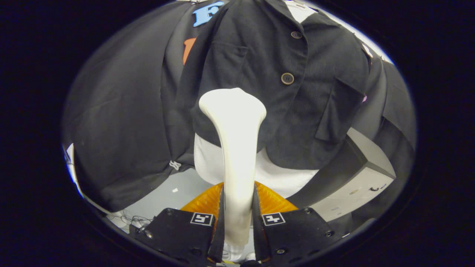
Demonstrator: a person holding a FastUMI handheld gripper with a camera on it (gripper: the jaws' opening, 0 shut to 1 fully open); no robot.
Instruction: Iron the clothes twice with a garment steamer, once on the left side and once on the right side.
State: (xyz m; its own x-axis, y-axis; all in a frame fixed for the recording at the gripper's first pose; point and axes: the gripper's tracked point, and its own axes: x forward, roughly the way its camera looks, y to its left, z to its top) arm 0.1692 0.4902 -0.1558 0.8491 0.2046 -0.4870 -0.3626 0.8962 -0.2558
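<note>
- The white garment steamer (236,148) stands up tall between the two fingers, and its wide head is right in front of the dark shirt.
- The gripper (237,222) pinches the steamer's handle, with a black finger (185,230) pressed on each side.
- The dark shirt (267,85) hangs just past the steamer head, with two round buttons (287,78) down its front.
- A white form (274,174) pokes out under the shirt's bottom edge.
- Something orange and ribbed (202,202) sits low down behind the fingers.
- A pale box (352,193) stands off to the right of the shirt.
</note>
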